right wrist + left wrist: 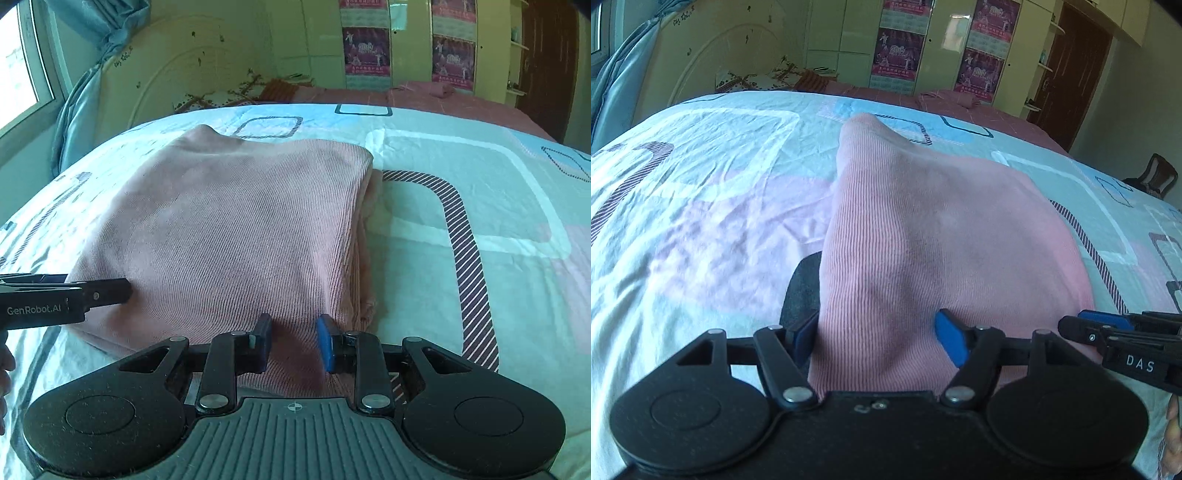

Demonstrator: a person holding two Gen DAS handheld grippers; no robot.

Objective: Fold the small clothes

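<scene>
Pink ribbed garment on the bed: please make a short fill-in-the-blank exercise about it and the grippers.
1. The ribbed knit garment is ____ in colour.
2. It lies on a patterned ____.
3. Fabric sits between the fingers of the right gripper and the left gripper, whose pads are ____.

Missing words: pink; bedsheet; blue
</scene>
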